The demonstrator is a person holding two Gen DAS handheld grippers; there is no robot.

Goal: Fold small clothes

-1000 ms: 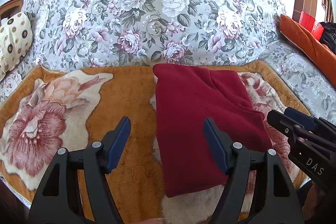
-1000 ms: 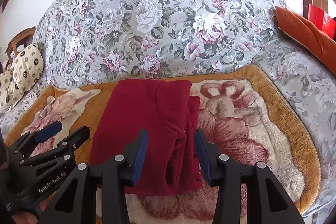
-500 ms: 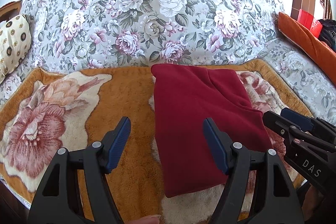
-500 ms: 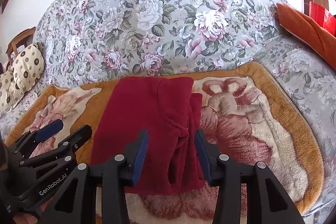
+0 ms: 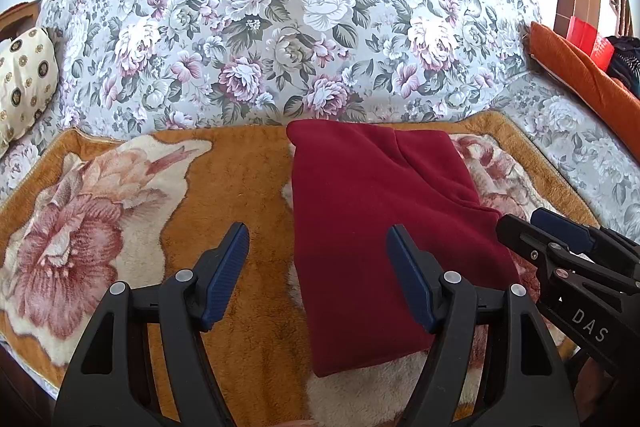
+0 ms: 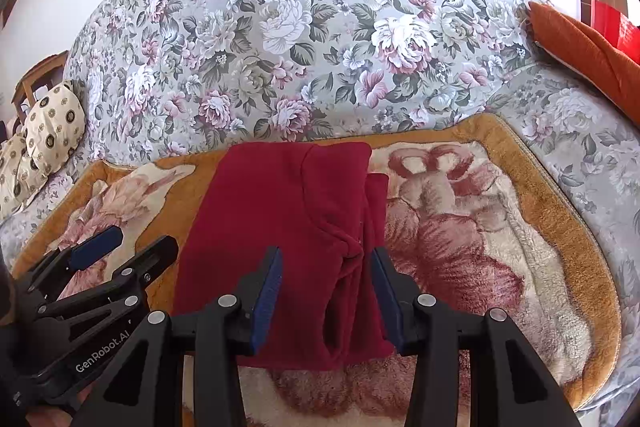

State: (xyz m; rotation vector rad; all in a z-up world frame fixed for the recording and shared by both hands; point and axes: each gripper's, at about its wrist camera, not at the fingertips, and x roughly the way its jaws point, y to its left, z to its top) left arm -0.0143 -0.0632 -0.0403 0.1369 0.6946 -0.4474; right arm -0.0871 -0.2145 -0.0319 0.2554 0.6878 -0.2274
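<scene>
Both grippers empty, jaws apart: left gripper [image 5: 318, 267] hovers over the near left edge of the red garment [image 5: 372, 227], right gripper [image 6: 326, 279] over its near right edge, nothing between the pads of either. Garment lies already folded into a narrow upright rectangle on the plush rose-patterned blanket [image 5: 224, 187], which is spread over the floral bedspread [image 5: 280, 27]. Left side is a clean straight fold; right side is untidy, with a tucked sleeve or flap bunching into a ridge directly under the right gripper, as seen in the right wrist view. Exact layering there is hard to read: could be a sleeve, could be a loose hem. Judgement: lengthwise folds done, crosswise fold pending. Grippers are placed one at each near corner, angled downward, presumably to pinch both corners together and carry the near end toward the far end. Risk: bunched right side may slip or unfold if only the top layer is caught.
</scene>
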